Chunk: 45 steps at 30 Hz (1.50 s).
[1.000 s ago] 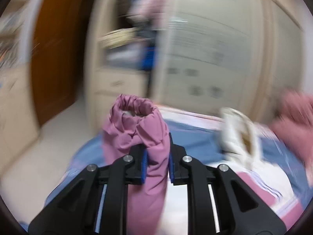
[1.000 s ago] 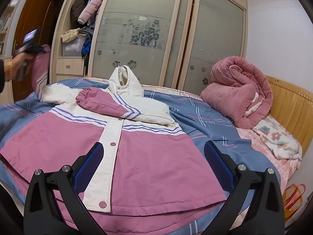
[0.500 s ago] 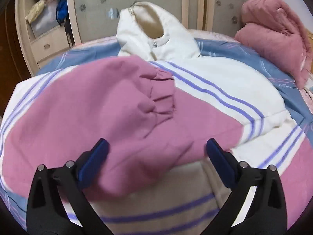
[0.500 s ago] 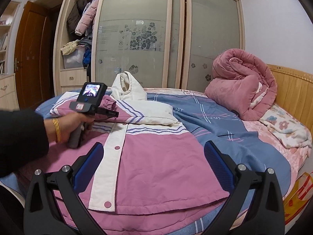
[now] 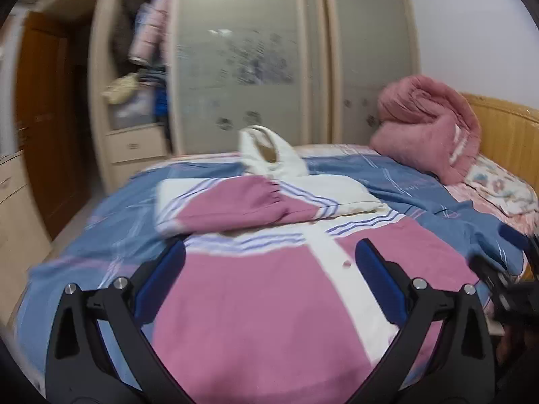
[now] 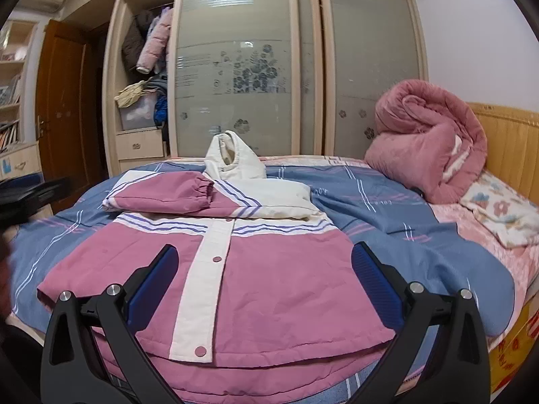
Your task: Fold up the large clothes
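Lying front-up across the near half of the bed (image 6: 421, 245), the pink and cream jacket (image 6: 269, 286) has its hem at the near edge and its cream hood (image 6: 232, 165) standing up toward the middle of the mattress. A cream snap placket (image 6: 209, 269) runs down its front from the striped chest band to the hem. One pink sleeve (image 6: 165, 195) is folded across the chest, its gathered cuff ending just beside the base of the hood; the other sleeve lies beneath it, cream with purple stripes, reaching toward the jacket's right shoulder.

The left gripper (image 5: 269, 282) hangs over the lower front of the jacket, its blue-padded jaws spread wide with nothing between them; they have just been opening, and the sleeve lies free on the chest. The right gripper (image 6: 262, 289) is also released, jaws wide apart above the hem area, holding nothing and pointing along the placket toward the hood.

A blue striped sheet (image 6: 387, 208) covers the bed around the jacket. At the far right corner, against the wooden headboard (image 6: 512, 148), sits a rolled pink quilt (image 6: 427, 138), with a floral pillow (image 6: 502, 212) just beside it along the right edge. Beyond the far edge stands a wardrobe (image 6: 242, 67) with frosted sliding doors, its left bay open and stuffed with clothes, and a brown door (image 6: 67, 101) at the left.
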Each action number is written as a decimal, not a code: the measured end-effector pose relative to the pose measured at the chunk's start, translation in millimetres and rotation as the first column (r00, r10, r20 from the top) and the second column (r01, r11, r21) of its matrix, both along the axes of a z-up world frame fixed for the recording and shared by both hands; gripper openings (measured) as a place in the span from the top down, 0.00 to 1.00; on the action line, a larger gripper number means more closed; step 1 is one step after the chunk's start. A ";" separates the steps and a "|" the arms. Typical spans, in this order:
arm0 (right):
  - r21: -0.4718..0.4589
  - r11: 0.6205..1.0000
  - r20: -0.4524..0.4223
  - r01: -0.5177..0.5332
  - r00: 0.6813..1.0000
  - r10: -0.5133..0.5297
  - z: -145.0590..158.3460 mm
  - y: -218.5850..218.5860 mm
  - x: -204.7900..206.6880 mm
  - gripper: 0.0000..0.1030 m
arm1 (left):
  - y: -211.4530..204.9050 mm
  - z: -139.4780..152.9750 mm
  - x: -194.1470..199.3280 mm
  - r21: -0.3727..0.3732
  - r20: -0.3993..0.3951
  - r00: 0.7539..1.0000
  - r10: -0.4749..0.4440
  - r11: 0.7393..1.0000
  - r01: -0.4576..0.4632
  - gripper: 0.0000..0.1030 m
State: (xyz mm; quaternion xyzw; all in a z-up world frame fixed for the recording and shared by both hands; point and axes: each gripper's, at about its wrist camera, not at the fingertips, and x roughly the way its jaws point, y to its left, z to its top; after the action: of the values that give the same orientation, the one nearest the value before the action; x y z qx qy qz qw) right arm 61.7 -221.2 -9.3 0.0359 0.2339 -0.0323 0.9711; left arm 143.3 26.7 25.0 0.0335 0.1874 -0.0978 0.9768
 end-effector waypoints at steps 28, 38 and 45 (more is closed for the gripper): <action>-0.049 0.999 0.003 -0.006 1.000 0.006 2.5 6.4 -4.7 0.01 | -16.3 -30.0 -41.9 0.071 0.044 0.995 0.093 0.993 -0.096 0.02; -0.067 0.998 0.000 -0.007 1.000 0.007 2.5 9.4 -3.6 0.01 | -9.8 -29.7 -42.1 0.048 0.037 0.995 0.095 0.994 -0.096 0.02; -0.066 0.998 -0.002 -0.005 1.000 0.005 2.9 8.2 -3.8 0.01 | -11.0 -29.4 -42.7 0.056 0.040 0.995 0.091 0.994 -0.093 0.02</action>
State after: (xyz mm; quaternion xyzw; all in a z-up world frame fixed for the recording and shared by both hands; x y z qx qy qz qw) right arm 57.8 -212.9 -6.4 0.0035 0.2335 -0.0378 0.9716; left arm 100.6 15.8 -4.4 0.0547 0.1730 -0.0465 0.9823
